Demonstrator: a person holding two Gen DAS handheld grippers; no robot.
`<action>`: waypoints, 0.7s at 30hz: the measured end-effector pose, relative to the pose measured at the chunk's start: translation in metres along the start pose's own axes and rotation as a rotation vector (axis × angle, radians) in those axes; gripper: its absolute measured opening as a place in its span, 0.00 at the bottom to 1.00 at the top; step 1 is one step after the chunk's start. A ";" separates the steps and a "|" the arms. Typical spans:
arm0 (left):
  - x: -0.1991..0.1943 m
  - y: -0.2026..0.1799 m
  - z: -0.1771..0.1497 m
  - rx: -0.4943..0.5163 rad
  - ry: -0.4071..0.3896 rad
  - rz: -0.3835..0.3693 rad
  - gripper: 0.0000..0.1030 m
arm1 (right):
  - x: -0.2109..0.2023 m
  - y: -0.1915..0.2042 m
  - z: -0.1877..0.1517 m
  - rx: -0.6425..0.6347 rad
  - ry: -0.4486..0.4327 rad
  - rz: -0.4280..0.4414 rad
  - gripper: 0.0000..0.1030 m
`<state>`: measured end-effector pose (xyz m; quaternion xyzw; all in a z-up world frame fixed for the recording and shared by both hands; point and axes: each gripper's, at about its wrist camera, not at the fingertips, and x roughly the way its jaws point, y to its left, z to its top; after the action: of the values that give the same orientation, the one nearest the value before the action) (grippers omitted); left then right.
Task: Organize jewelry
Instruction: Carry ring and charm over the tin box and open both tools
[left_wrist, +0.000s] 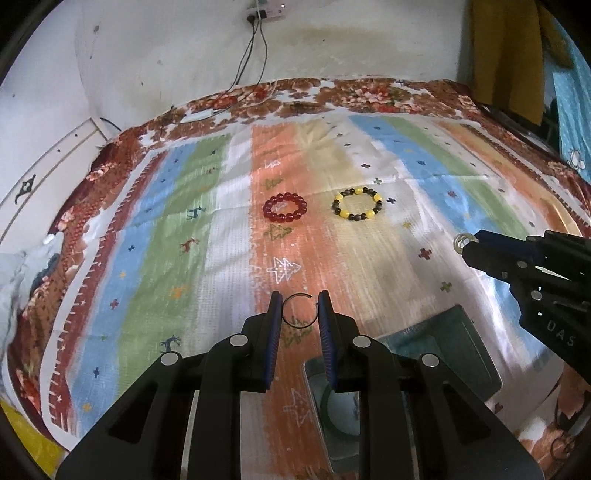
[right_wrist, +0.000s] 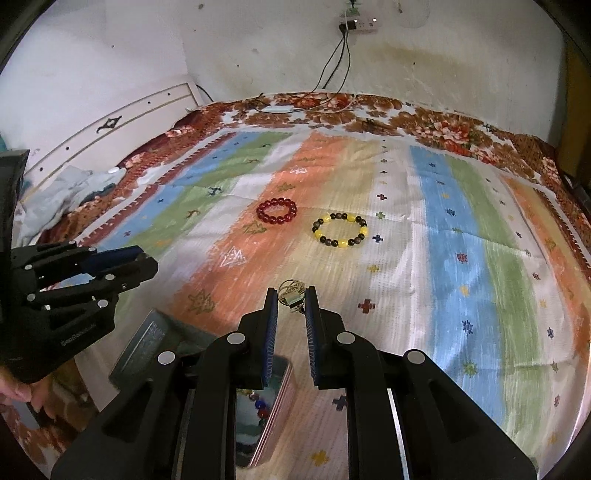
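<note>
Bed (left_wrist: 229, 206), covered by a striped cloth; all items lie on or above it.

Containers: one open box (left_wrist: 458, 354) at the near edge, beside the left gripper in the left view. Its raised lid shows a mirror (right_wrist: 273, 402) under the right gripper. A green bangle (left_wrist: 327, 406) lies inside, partly hidden by the fingers. Small coloured beads appear in the mirror; whether they are contents or a reflection cannot be told.

Bracelets: two, both flat on the cloth near its middle, well apart from the box and from both grippers.
- Red bracelet (left_wrist: 285, 207), on the orange stripe.
- Yellow-and-dark bracelet (left_wrist: 357, 203), just to its right on the pale stripe, not touching it.

Grippers: two, both lifted above the near part of the cloth.
- Left gripper (left_wrist: 300, 310): jaws drawn close, pinching a thin dark wire ring (left_wrist: 300, 309) with a gap in its upper side; the ring spans the gap between the blue pads.
- Right gripper (right_wrist: 291, 297): jaws drawn close, pinching a small metal piece (right_wrist: 291, 293) with looped wire and a squarish pendant; its exact kind cannot be told.

Other: one power strip (right_wrist: 360, 25) on the wall behind the far edge, with cables running down to the bed. Crumpled cloth (right_wrist: 70, 192) at the far left corner.
</note>
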<state>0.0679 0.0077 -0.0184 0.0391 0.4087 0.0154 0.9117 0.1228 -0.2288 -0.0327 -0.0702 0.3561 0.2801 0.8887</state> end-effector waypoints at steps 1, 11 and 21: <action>-0.002 0.000 -0.002 0.000 -0.004 -0.001 0.19 | -0.003 0.001 -0.002 -0.001 -0.003 0.002 0.15; -0.017 -0.009 -0.018 0.016 -0.026 0.006 0.19 | -0.015 0.013 -0.017 -0.016 -0.012 0.012 0.15; -0.031 -0.009 -0.029 -0.014 -0.040 -0.041 0.19 | -0.025 0.025 -0.032 -0.030 -0.012 0.037 0.15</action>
<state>0.0255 -0.0015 -0.0153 0.0248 0.3910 -0.0011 0.9201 0.0757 -0.2295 -0.0380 -0.0752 0.3480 0.3021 0.8843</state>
